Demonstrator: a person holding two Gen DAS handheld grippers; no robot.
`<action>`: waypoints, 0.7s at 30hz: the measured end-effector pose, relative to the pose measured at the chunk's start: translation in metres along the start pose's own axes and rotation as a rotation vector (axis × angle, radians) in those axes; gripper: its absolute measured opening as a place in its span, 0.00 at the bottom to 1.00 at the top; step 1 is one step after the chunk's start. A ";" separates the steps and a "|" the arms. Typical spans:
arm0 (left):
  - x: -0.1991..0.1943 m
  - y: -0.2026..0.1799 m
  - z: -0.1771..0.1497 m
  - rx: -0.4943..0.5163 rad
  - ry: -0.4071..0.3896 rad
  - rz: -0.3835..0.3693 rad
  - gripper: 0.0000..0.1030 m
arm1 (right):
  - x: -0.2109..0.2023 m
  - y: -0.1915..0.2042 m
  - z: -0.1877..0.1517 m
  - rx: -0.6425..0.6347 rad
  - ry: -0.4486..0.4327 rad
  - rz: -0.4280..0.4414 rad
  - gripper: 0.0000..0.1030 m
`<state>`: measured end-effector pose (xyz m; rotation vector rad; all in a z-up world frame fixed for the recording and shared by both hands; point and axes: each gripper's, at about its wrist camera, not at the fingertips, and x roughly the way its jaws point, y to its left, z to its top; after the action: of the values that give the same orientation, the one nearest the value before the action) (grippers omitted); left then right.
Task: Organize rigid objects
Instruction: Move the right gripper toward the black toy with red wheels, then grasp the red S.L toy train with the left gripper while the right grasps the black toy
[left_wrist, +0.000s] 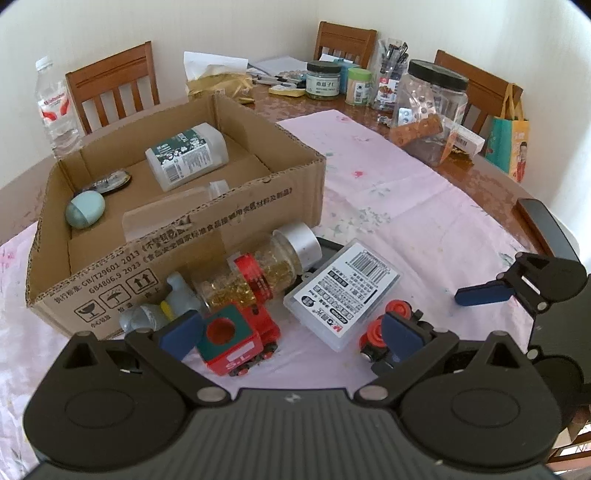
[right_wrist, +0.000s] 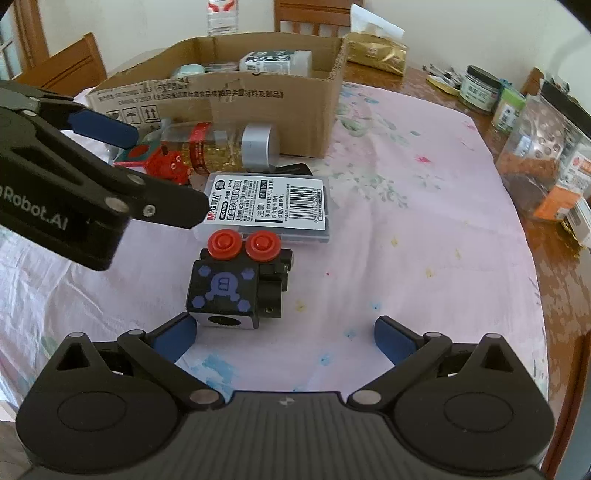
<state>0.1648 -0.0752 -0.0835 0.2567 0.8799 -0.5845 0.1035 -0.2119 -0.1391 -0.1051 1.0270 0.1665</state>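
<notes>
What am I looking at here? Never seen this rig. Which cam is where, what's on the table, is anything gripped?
No robot arm: a person holds one two-finger gripper in each hand, and a fisheye camera on each looks forward along its fingers.

The left wrist view shows the left gripper, jaws open, low over a red and green toy train. The right wrist view shows the right gripper, jaws open, just short of a black toy block with red wheels. Neither holds anything.

On the pink floral cloth lie also a clear plastic case with a barcode label and a jar of golden capsules on its side against the cardboard box. Already in the box: a white bottle and a pale blue egg-shaped item.
</notes>
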 end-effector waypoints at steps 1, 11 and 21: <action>-0.001 -0.001 -0.001 -0.006 0.002 -0.004 0.99 | 0.000 -0.001 0.000 -0.008 -0.003 0.006 1.00; -0.012 -0.014 -0.021 -0.107 0.099 -0.111 0.99 | 0.000 -0.006 -0.001 -0.066 -0.017 0.046 1.00; -0.010 -0.001 0.007 -0.091 -0.019 0.032 0.99 | -0.001 -0.007 -0.002 -0.082 -0.026 0.058 1.00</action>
<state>0.1636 -0.0758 -0.0712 0.1827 0.8797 -0.5151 0.1024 -0.2190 -0.1398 -0.1479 0.9980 0.2623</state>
